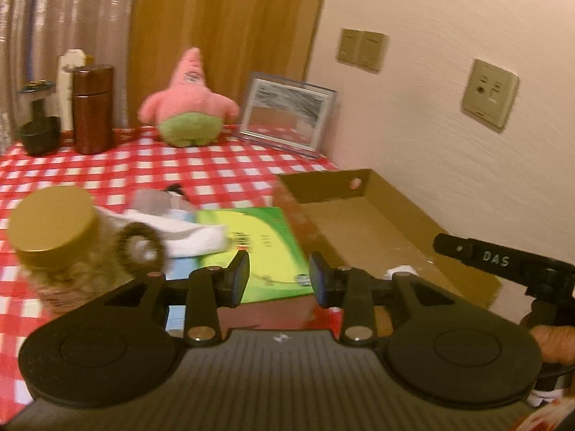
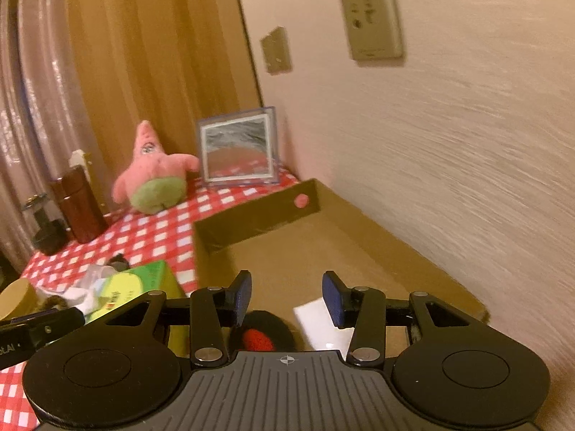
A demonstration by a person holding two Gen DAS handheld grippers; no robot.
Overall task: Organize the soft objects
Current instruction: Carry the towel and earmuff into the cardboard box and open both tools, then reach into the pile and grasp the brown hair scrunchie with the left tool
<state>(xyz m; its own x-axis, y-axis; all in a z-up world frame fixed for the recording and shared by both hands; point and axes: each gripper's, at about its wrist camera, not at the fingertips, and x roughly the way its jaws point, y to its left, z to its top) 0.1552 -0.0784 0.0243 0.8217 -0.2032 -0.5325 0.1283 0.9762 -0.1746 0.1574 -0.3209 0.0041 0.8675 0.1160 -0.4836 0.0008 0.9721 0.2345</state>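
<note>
step: between picks, black-red soft item lies in cardboard box [image 2: 359,244] | right gripper [image 2: 286,296] part-open, empty | left gripper [image 1: 278,276] part-open, empty | next: grasp white cloth [image 1: 194,235] on green box [image 1: 262,251]

Left gripper [image 1: 278,280] hangs over the green-and-yellow book [image 1: 262,251], jaws apart with nothing between them. Left of it, a gold-lidded jar [image 1: 54,230] and a white cloth [image 1: 179,231]. An open cardboard box [image 1: 377,230] sits right; the pink plush star [image 1: 188,102] stands far back on the checked table [image 1: 215,168].

A home: curtains [image 1: 222,18], checked tablecloth [image 1: 201,168], plush toy [image 1: 188,102], picture frame [image 1: 287,115].
</note>
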